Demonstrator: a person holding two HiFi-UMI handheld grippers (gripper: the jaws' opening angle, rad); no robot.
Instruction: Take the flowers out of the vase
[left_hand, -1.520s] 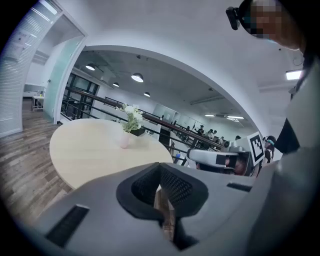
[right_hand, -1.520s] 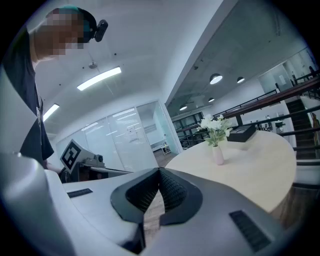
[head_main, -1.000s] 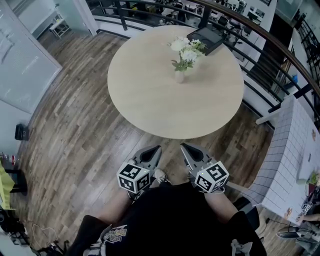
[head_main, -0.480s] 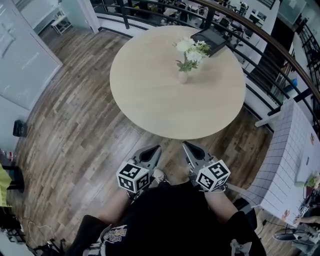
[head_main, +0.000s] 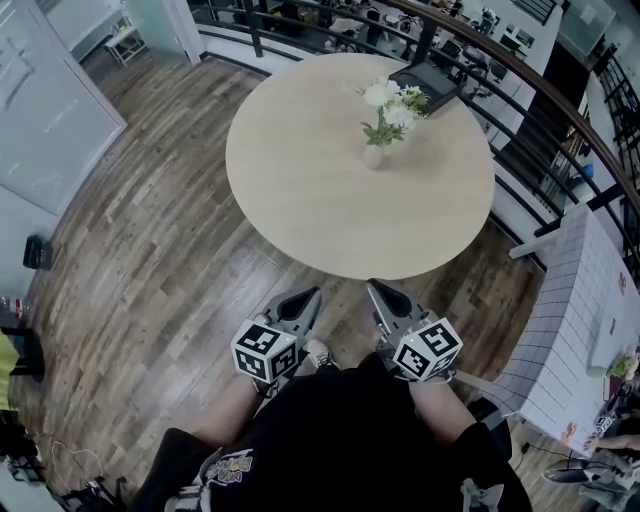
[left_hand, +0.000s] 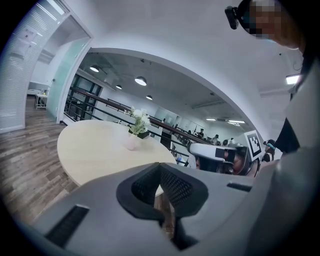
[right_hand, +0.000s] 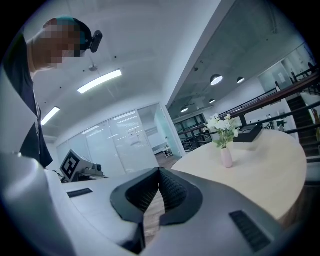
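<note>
White flowers (head_main: 392, 100) with green leaves stand in a small pale pink vase (head_main: 373, 156) on the far side of a round light wooden table (head_main: 300, 200). The flowers (left_hand: 138, 119) and the vase (left_hand: 132, 142) show in the left gripper view, and the flowers (right_hand: 222, 124) and the vase (right_hand: 226, 157) show in the right gripper view too. My left gripper (head_main: 311, 296) and right gripper (head_main: 373, 290) are held close to my body, just short of the table's near edge, far from the vase. Both are shut with nothing between the jaws.
A dark flat box (head_main: 430, 80) lies on the table behind the vase. A curved black railing (head_main: 560, 110) runs behind and to the right of the table. A white tiled counter (head_main: 590, 300) stands at the right. Wooden floor (head_main: 150, 260) surrounds the table.
The table and vase have shifted slightly right and down in the head view. Both grippers stay shut and near my body.
</note>
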